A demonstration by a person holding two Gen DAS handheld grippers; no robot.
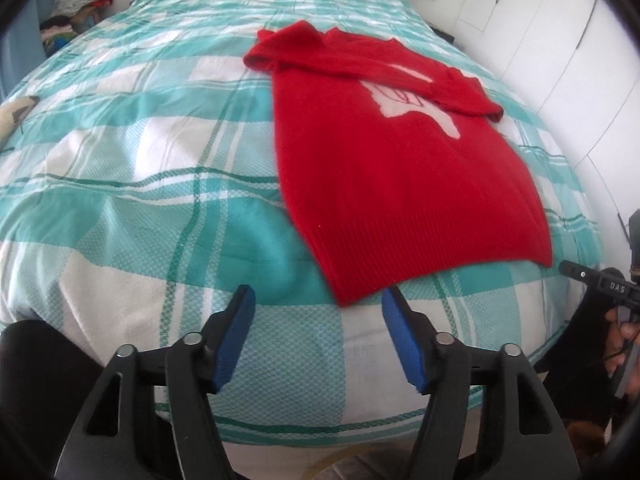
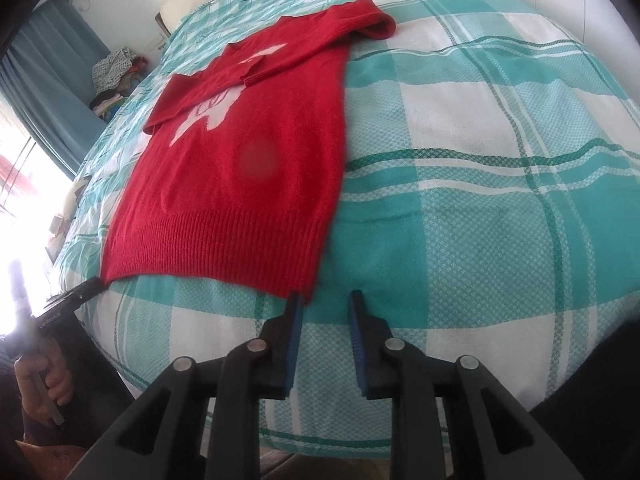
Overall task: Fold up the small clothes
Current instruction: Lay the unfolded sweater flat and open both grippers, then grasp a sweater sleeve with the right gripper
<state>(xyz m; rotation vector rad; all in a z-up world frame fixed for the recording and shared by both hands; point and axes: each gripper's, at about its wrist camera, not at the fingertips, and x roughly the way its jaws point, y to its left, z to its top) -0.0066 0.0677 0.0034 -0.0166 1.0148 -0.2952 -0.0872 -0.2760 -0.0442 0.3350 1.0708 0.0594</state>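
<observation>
A red sweater lies flat on the bed, its long axis running away from the person, ribbed hem nearest and both sleeves already folded across the chest. The left tool is spread wide with nothing between its pads, just short of the hem's left corner, which lies a little ahead and toward its right finger. The right tool stands partly open and also empty (its left finger sits right at the hem's right corner, though I cannot tell whether it touches). Each hand is thus nearest its own corner, so the coming move likely turns on pinching both corners and carrying the hem up toward the collar. Bare checked cover lies on both sides, with open room beyond the collar; the bed's near edge falls away under the tools.
</observation>
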